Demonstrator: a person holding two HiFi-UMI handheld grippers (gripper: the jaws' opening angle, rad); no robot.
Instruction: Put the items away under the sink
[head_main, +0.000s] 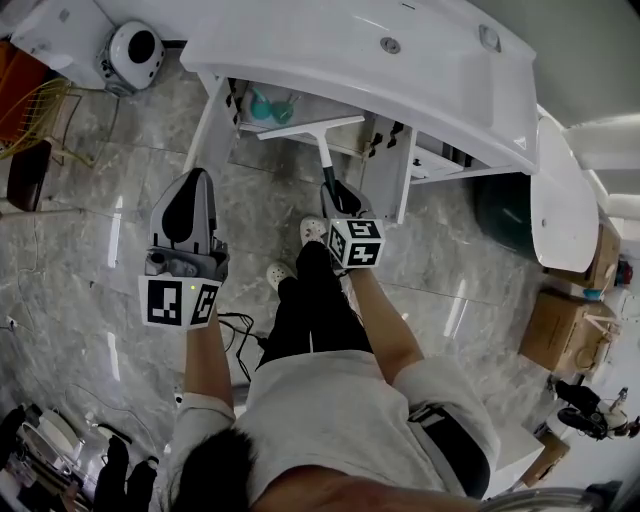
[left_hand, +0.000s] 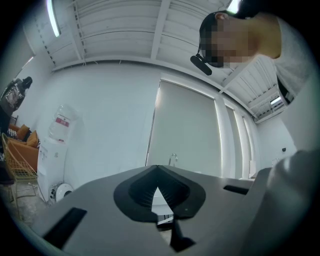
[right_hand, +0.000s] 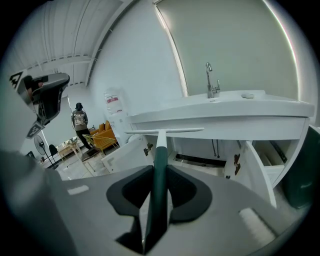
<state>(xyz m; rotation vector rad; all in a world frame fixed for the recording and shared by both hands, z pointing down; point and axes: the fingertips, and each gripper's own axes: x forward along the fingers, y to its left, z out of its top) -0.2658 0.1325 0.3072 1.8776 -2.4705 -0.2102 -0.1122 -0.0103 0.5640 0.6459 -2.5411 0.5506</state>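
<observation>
My right gripper (head_main: 336, 196) (right_hand: 157, 200) is shut on the dark green handle of a squeegee (head_main: 322, 150) (right_hand: 160, 165). Its white blade (right_hand: 164, 131) lies crosswise just in front of the open cabinet (head_main: 300, 110) under the white sink (head_main: 380, 50). Both cabinet doors (head_main: 212, 120) stand open, and teal items (head_main: 268, 105) sit inside at the left. My left gripper (head_main: 198, 180) (left_hand: 159, 200) hangs to the left over the floor, shut with nothing in it, pointing level toward the vanity.
A white round appliance (head_main: 133, 50) and a yellow wire chair (head_main: 35, 110) stand at the left. A dark green bin (head_main: 505, 215) sits right of the cabinet, cardboard boxes (head_main: 560, 330) further right. A black cable (head_main: 240, 330) lies on the marble floor by my feet.
</observation>
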